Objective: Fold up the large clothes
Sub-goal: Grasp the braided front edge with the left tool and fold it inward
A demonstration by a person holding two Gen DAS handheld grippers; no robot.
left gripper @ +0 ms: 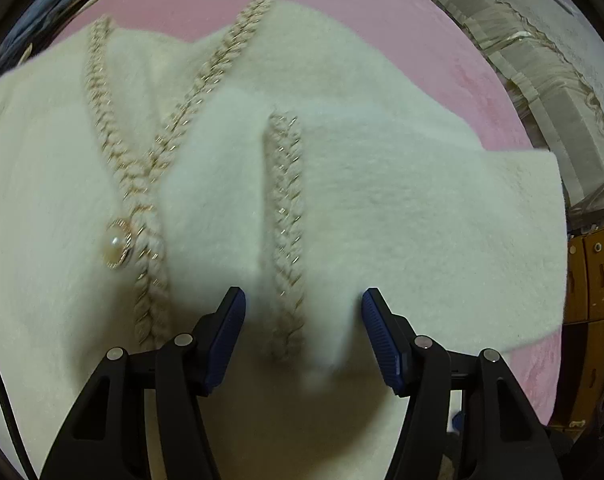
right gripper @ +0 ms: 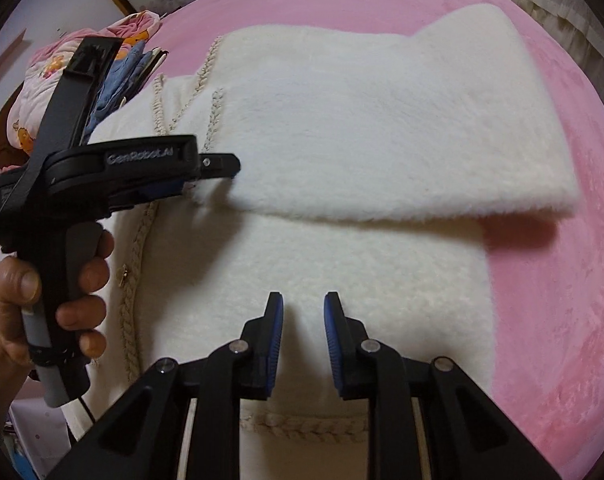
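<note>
**Pink bed, cream cardigan on top**

A pink plush bed cover [right gripper: 549,288] carries everything here. Spread flat on it lies a fluffy cream cardigan [right gripper: 341,264] with braided trim, directly beneath and ahead of the right gripper [right gripper: 303,305], its sleeve folded across the body ahead of the fingertips. Beyond the cardigan, to the far left of that gripper, folded blue clothing [right gripper: 120,80] and a floral quilt [right gripper: 42,80] rest at the bed's edge.
</note>
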